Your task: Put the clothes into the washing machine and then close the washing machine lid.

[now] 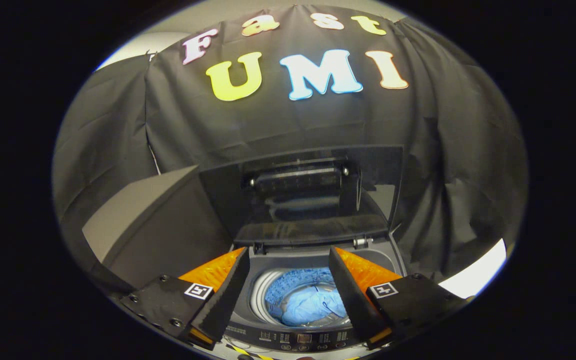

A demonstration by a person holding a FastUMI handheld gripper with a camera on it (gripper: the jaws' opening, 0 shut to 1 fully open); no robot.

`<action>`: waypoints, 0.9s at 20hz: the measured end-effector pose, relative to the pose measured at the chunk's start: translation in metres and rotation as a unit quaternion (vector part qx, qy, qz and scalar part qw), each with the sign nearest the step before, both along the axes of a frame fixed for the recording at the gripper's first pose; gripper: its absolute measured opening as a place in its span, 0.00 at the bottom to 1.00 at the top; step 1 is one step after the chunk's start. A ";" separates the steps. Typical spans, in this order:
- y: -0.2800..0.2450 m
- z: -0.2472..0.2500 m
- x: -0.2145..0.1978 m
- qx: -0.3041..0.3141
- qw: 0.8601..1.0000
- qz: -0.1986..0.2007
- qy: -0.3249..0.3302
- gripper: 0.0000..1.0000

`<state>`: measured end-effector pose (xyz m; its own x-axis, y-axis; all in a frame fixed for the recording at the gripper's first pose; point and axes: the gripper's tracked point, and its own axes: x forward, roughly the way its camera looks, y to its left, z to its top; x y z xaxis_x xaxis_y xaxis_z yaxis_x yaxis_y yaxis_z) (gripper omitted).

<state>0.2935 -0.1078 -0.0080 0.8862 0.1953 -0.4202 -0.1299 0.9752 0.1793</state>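
Note:
A top-loading washing machine (295,255) stands below and just ahead of my fingers. Its dark glass lid (300,197) is raised and leans back against the booth wall. Light blue clothes (308,302) lie inside the drum, seen through the gap between my fingers. My gripper (288,262) hovers above the drum opening, open, with nothing between its fingers. A control panel (293,339) with small buttons runs along the machine's near edge.
A grey slanted box or panel (143,220) stands to the left of the machine, close to the left finger. Black cloth hangs behind and to both sides. A pale floor patch (478,272) shows to the right.

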 end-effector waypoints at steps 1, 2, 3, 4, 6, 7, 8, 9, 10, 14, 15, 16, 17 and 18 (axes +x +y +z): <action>0.001 0.011 0.009 0.001 1.000 -0.001 -0.008 0.98; 0.001 0.021 0.017 0.001 1.000 -0.003 -0.016 0.98; 0.002 0.030 0.024 0.002 1.000 -0.004 -0.023 0.98; 0.004 0.040 0.031 0.006 1.000 -0.005 -0.029 0.98; 0.008 0.060 0.045 0.014 0.999 -0.010 -0.044 0.98; 0.011 0.068 0.053 0.018 0.998 -0.011 -0.052 0.98; 0.013 0.075 0.061 0.021 0.998 -0.012 -0.057 0.98; 0.015 0.081 0.068 0.024 0.998 -0.013 -0.060 0.98; 0.019 0.088 0.077 0.027 0.998 -0.013 -0.061 0.98; 0.027 0.099 0.111 0.030 0.997 -0.024 -0.059 0.98; 0.025 0.098 0.120 0.030 0.997 -0.033 -0.060 0.98; 0.022 0.098 0.128 0.032 0.997 -0.045 -0.059 0.98; 0.021 0.096 0.135 0.036 0.996 -0.054 -0.056 0.98; 0.021 0.092 0.141 0.037 0.996 -0.061 -0.050 0.97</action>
<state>0.4350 -0.0869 0.0836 0.9420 0.1104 -0.3169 -0.0317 0.9694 0.2435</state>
